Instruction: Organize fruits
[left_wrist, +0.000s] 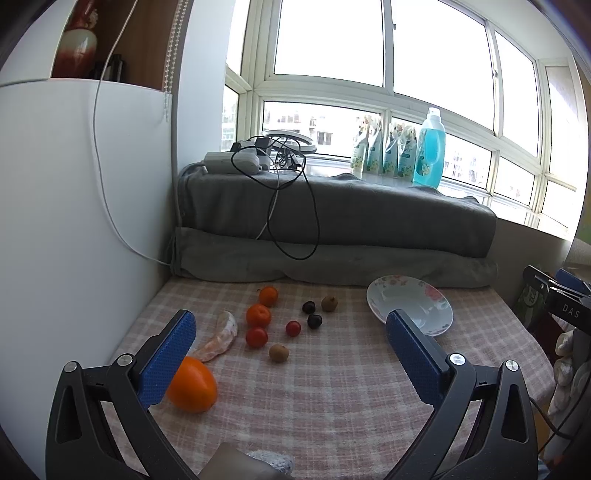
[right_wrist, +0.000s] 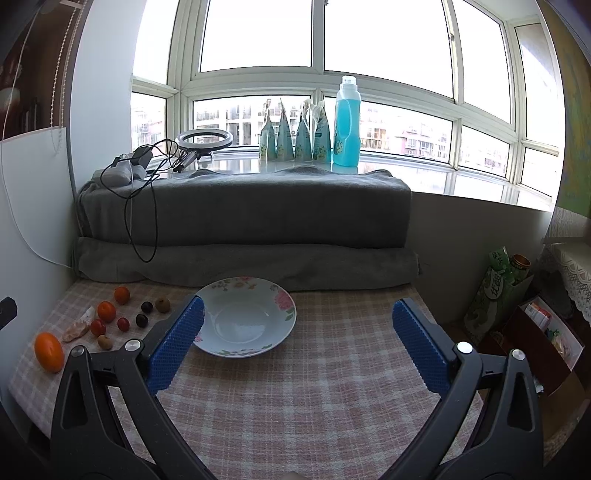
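Observation:
Fruits lie loose on the checked tablecloth (left_wrist: 332, 387): a big orange persimmon (left_wrist: 192, 386) by my left gripper's left finger, a peeled citrus segment (left_wrist: 219, 338), two tangerines (left_wrist: 258, 315), red cherry tomatoes (left_wrist: 256, 337), dark grapes (left_wrist: 314, 321) and brown longans (left_wrist: 278, 352). A floral plate (left_wrist: 417, 295) sits empty to the right. My left gripper (left_wrist: 291, 325) hangs open above the fruits. In the right wrist view the right gripper (right_wrist: 297, 317) is open over the plate (right_wrist: 229, 299), with the persimmon (right_wrist: 49, 351) and small fruits (right_wrist: 106, 311) at far left.
Folded grey blankets (left_wrist: 332, 218) with trailing cables (left_wrist: 291, 206) back the table. A white panel (left_wrist: 74, 203) walls the left side. Bottles and pouches (right_wrist: 345, 125) line the windowsill. Boxes and a green carton (right_wrist: 491, 295) stand off the table's right edge.

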